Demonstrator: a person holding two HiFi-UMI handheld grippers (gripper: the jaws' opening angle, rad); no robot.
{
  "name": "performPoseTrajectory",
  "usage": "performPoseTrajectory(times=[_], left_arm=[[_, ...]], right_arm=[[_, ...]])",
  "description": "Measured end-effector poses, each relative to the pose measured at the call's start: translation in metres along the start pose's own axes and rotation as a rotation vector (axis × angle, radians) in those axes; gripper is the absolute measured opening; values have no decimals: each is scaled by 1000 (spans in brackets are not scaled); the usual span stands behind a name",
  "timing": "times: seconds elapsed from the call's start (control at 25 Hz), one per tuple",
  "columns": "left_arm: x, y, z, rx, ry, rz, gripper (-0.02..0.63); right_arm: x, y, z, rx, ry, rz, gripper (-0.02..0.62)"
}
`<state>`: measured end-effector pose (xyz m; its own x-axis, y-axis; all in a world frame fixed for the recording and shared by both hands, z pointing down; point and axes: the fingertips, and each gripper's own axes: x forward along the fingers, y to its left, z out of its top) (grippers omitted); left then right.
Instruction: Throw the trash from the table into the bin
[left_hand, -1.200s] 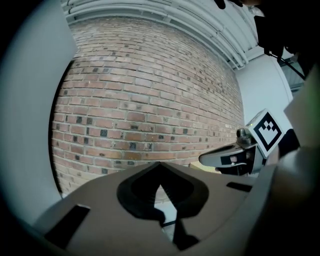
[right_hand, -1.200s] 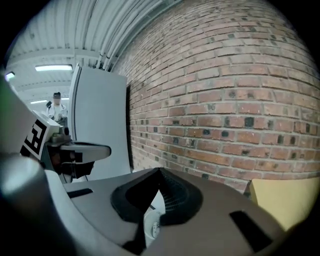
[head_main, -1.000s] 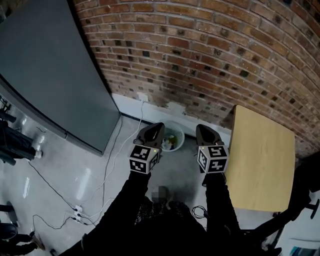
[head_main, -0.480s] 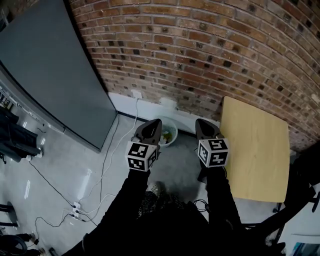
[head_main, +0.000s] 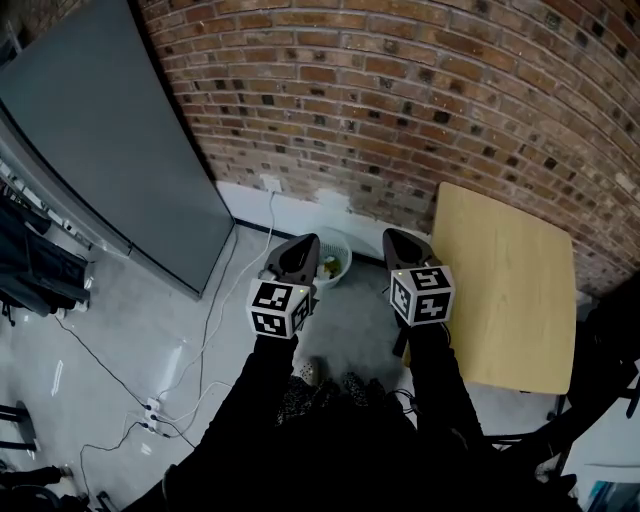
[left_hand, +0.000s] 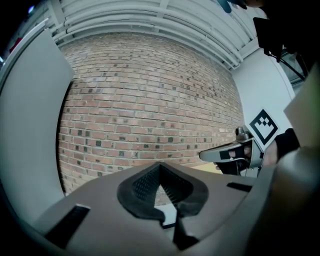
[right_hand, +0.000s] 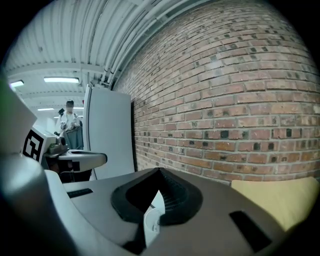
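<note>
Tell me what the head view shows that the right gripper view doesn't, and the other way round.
Only the head view shows the bin on the floor against the wall, with something in it, and the floor cables. Only the right gripper view shows the ceiling lights and a person far off. Both show the brick wall, the yellow table, the grey panel and the left gripper.

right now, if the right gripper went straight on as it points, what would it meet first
Probably the red brick wall, low down; nothing shows between. The pale wooden table lies off to the right.
</note>
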<state>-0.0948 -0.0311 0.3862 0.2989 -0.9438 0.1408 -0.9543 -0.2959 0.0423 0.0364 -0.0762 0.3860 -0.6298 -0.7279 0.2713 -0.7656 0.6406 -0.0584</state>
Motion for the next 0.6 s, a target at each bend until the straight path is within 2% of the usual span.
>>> performPoseTrajectory(times=[0.6], left_arm=[[-4, -5, 2, -11, -10, 19, 6]], right_arm=[[-12, -4, 9, 20, -24, 12, 9]])
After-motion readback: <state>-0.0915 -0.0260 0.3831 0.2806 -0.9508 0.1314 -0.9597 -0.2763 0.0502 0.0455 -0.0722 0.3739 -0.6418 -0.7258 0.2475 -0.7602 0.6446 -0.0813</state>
